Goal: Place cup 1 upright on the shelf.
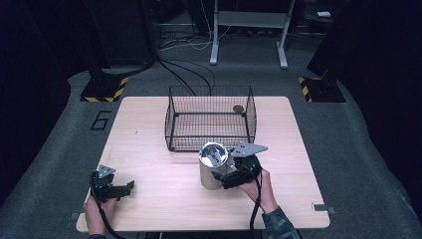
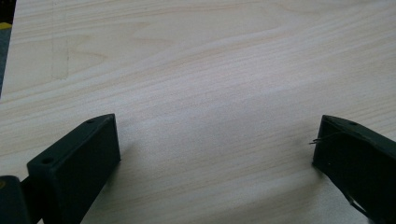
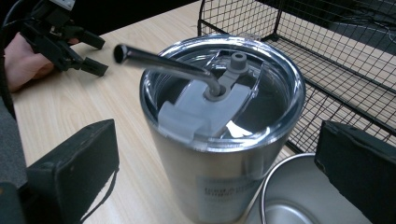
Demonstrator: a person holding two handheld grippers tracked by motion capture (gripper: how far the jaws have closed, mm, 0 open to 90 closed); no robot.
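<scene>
Stainless steel lidded tumbler (image 3: 219, 135) w/ straw looks slick, rigid; I'd grip mid-body. Right hand-held gripper (image 3: 217, 177) open around it; left hand-held gripper (image 2: 217, 149) open, empty.

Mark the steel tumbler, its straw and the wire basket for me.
steel tumbler (image 3: 219, 182): right gripper view, on its steel side wall under the lid.
straw (image 3: 163, 63): right gripper view, mid-length of the metal tube.
wire basket (image 1: 209, 144): high view, on its near mesh wall.

Pale wood-grain table (image 1: 149, 144); black wire basket (image 1: 210, 118); silver steel tumbler (image 3: 219, 154), grey lid slider (image 3: 205, 109); yellow-black hazard stripes (image 1: 119, 89) upper left.
</scene>
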